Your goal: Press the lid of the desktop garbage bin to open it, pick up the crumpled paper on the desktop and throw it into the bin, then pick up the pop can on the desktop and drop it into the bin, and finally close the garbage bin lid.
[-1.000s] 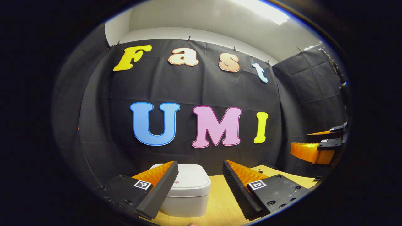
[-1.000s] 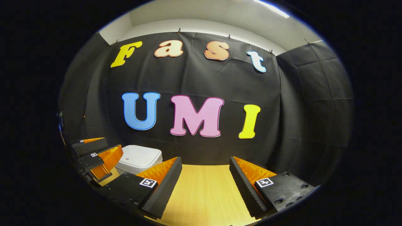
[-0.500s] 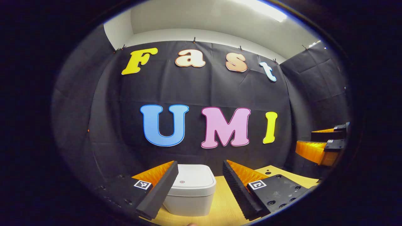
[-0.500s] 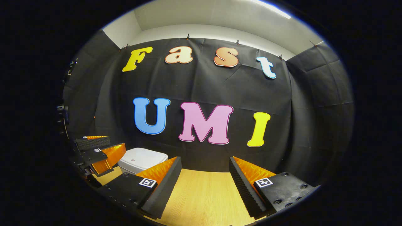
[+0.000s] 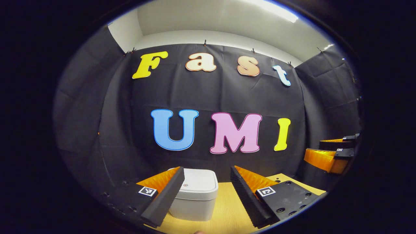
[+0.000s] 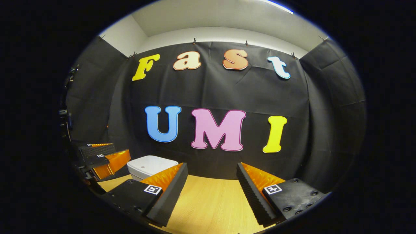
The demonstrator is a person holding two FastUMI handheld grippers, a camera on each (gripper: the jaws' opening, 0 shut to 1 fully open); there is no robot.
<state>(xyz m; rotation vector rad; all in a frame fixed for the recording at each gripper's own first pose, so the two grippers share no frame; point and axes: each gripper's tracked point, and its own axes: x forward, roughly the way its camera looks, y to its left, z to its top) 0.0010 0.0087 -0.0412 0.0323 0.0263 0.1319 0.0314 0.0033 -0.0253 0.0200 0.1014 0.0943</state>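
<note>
Jaws of left gripper (image 5: pixel 206 191) spread wide, gripping nothing, just in front of garbage bin (image 5: pixel 195 197). Bin upright on desk (image 5: pixel 227 214), lid (image 5: pixel 199 183) down, close to black cloth wall. Right gripper (image 6: pixel 212 191) off to bin's right, jaws spread, nothing between, above bare desk.

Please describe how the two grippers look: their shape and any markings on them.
The left gripper and right gripper look alike: two wedge-shaped fingers with ribbed, sawtooth inner faces, mounted on dark bolted plates. Each plate carries a small square black-and-white marker tag.
</note>
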